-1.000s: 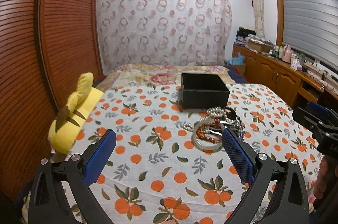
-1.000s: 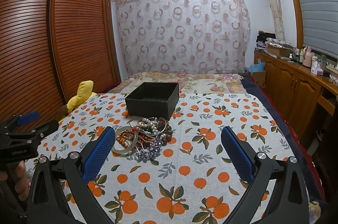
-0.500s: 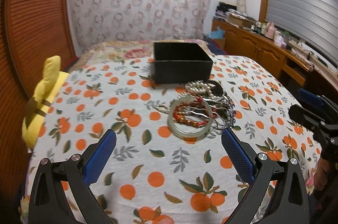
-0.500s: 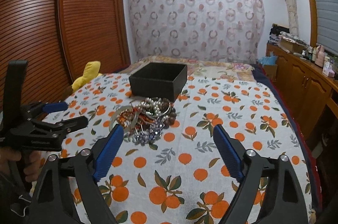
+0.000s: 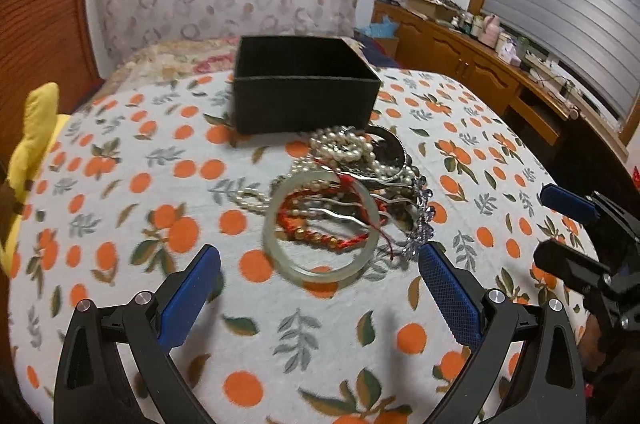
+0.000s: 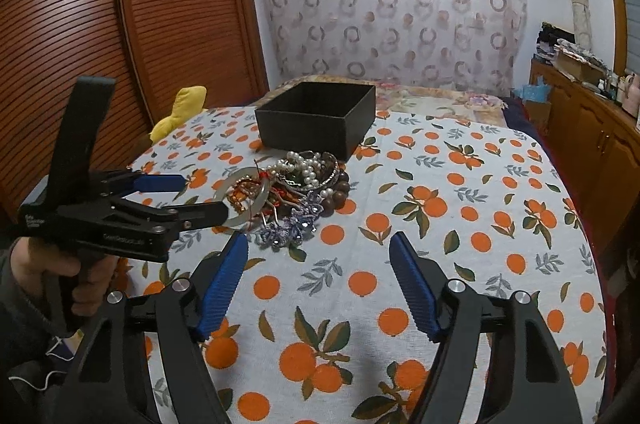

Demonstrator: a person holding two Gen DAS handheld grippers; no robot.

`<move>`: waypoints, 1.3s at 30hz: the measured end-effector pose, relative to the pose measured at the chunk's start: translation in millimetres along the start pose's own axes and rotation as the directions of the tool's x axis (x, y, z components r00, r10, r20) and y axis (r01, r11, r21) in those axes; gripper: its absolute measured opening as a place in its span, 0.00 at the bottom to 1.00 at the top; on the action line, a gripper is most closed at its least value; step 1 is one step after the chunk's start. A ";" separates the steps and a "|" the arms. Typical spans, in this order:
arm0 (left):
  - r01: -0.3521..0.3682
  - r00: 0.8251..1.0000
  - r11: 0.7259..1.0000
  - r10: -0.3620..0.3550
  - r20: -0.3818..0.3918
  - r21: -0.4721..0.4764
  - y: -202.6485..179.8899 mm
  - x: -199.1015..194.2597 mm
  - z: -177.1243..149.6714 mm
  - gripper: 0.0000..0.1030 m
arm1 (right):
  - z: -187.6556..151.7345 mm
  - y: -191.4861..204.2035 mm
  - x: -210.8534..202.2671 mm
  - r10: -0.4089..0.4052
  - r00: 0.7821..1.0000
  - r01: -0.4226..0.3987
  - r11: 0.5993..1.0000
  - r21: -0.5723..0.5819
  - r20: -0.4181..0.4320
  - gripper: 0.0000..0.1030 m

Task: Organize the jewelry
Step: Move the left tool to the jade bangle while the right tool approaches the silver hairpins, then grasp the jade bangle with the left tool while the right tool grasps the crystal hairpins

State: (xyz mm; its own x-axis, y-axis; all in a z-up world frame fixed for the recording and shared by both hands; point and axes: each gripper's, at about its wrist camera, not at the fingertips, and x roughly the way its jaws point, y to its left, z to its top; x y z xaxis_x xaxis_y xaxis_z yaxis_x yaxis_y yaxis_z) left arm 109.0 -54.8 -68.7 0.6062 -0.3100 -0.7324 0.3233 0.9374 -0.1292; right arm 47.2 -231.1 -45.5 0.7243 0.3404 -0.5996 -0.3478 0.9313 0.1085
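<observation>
Both tilted down, left gripper (image 5: pixel 319 266) nearest the jewelry pile (image 5: pixel 352 191).

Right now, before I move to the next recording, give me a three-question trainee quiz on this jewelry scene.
1. True or false: the box already holds jewelry.
2. Which piece of the jewelry pile lies nearest the left claw: A pearls, B pale bangle, C brown beads?
3. Is anything between the right claw's fingers?

Key:
1. False; the visible interior looks empty.
2. B.
3. No; only bedspread. Its fingers have just been closing.
</observation>
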 end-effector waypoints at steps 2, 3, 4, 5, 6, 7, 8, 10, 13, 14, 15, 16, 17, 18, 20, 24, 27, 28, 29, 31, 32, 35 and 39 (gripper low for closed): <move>0.011 1.000 1.000 -0.011 -0.022 -0.005 -1.1 9.1 2.6 0.91 | -0.1 -2.0 1.5 -0.001 1.000 0.001 1.000 0.003 -0.006 0.73; 0.014 0.999 1.000 -0.014 -0.031 -0.007 -1.5 12.7 4.0 0.89 | 0.3 -3.2 2.0 -0.001 1.000 0.001 1.000 0.004 -0.010 0.73; 0.013 0.999 1.000 -0.014 -0.041 -0.011 -1.3 16.5 4.8 0.85 | 0.4 -3.5 2.1 -0.001 1.000 0.001 1.000 0.003 -0.011 0.73; 0.014 0.999 1.000 -0.014 -0.050 -0.015 -1.0 19.7 5.3 0.83 | 0.8 -4.1 2.6 -0.003 1.000 0.003 1.000 0.002 -0.012 0.73; 0.014 0.998 1.000 -0.015 -0.058 -0.018 -0.5 22.6 6.0 0.83 | 0.9 -4.2 2.4 -0.003 1.000 0.003 1.000 0.001 -0.012 0.73; 0.013 0.998 1.000 -0.014 -0.062 -0.017 -0.9 24.8 6.7 0.83 | 0.9 -4.1 2.3 -0.002 1.000 0.002 1.000 0.000 -0.011 0.73; 0.010 0.998 1.000 -0.011 -0.065 -0.016 -1.1 26.6 7.3 0.82 | 1.2 -4.2 2.3 -0.002 1.000 0.002 1.000 -0.001 -0.011 0.73; 0.004 0.998 1.000 -0.004 -0.065 -0.012 -1.5 29.3 8.7 0.80 | 2.1 -3.9 2.6 0.000 1.000 0.000 1.000 -0.004 -0.012 0.73; -0.011 0.998 1.000 0.011 -0.063 0.003 -2.8 29.8 10.4 0.67 | 2.9 -2.6 2.9 0.001 1.000 -0.001 1.000 -0.010 -0.010 0.73; -0.009 0.998 1.000 0.009 -0.064 0.004 -2.6 29.5 10.4 0.67 | 2.9 -2.3 3.0 0.003 1.000 -0.003 1.000 -0.012 -0.011 0.73; -0.004 0.998 1.000 0.005 -0.060 0.007 -2.0 27.8 9.2 0.67 | 2.9 -1.9 3.2 0.005 1.000 -0.005 1.000 -0.013 -0.012 0.73; -0.002 0.998 1.000 0.003 -0.058 0.009 -1.6 26.3 8.3 0.67 | 2.7 -1.3 4.3 0.007 1.000 -0.007 1.000 -0.016 -0.014 0.73; 0.000 0.999 1.000 0.000 -0.054 0.006 -0.2 23.9 7.6 0.67 | 2.5 -0.9 5.8 0.008 1.000 -0.008 1.000 -0.018 -0.017 0.73; 0.009 0.999 1.000 -0.009 -0.042 -0.003 2.2 19.0 6.4 0.67 | 2.5 -0.3 7.4 0.010 1.000 -0.010 1.000 -0.021 -0.022 0.73; 0.026 1.000 0.999 -0.026 -0.010 -0.020 7.7 6.6 4.3 0.67 | 2.9 0.7 14.2 0.019 0.999 -0.020 0.999 -0.033 -0.039 0.73; 0.028 0.999 0.999 -0.026 0.035 -0.042 15.5 -14.0 0.2 0.67 | 6.6 3.7 29.6 0.040 0.996 -0.043 0.998 -0.049 -0.075 0.70; 0.019 0.998 0.999 -0.017 0.059 -0.038 16.5 -25.5 -2.7 0.67 | 13.6 5.1 43.9 0.060 0.993 -0.065 0.997 -0.043 -0.107 0.67; 0.013 0.998 0.999 -0.011 0.068 -0.033 16.0 -29.2 -3.3 0.67 | 15.9 6.1 48.9 0.066 0.991 -0.071 0.996 -0.045 -0.115 0.67; 0.009 0.997 1.000 -0.007 0.074 -0.030 15.7 -31.3 -3.1 0.67 | 18.1 6.7 54.2 0.068 0.990 -0.074 0.996 -0.045 -0.125 0.67; 0.002 0.996 1.000 0.000 0.092 -0.024 15.4 -38.3 -5.0 0.67 | 21.5 5.6 65.5 0.067 0.987 -0.072 0.997 -0.030 -0.148 0.63; -0.001 0.995 1.000 0.003 0.098 -0.023 15.3 -40.5 -5.9 0.67 | 23.2 4.2 72.3 0.077 0.984 -0.080 0.997 -0.008 -0.162 0.57; -0.002 0.993 1.000 0.005 0.114 -0.025 16.7 -46.8 -10.0 0.67 | 26.3 -0.8 83.7 0.094 0.979 -0.088 0.995 0.038 -0.183 0.48; 0.000 0.992 1.000 0.004 0.124 -0.030 17.4 -50.0 -13.3 0.67 | 29.9 -1.8 97.3 0.078 0.975 -0.066 0.996 0.064 -0.208 0.43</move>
State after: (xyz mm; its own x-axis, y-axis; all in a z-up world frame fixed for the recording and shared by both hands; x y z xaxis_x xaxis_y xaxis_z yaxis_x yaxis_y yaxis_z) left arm 74.7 -20.9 -43.2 0.6929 -0.3236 -0.6443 0.3015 0.9418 -0.1488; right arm 136.1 -195.8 -80.3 0.5554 0.3777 -0.7409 -0.3566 0.9130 0.1982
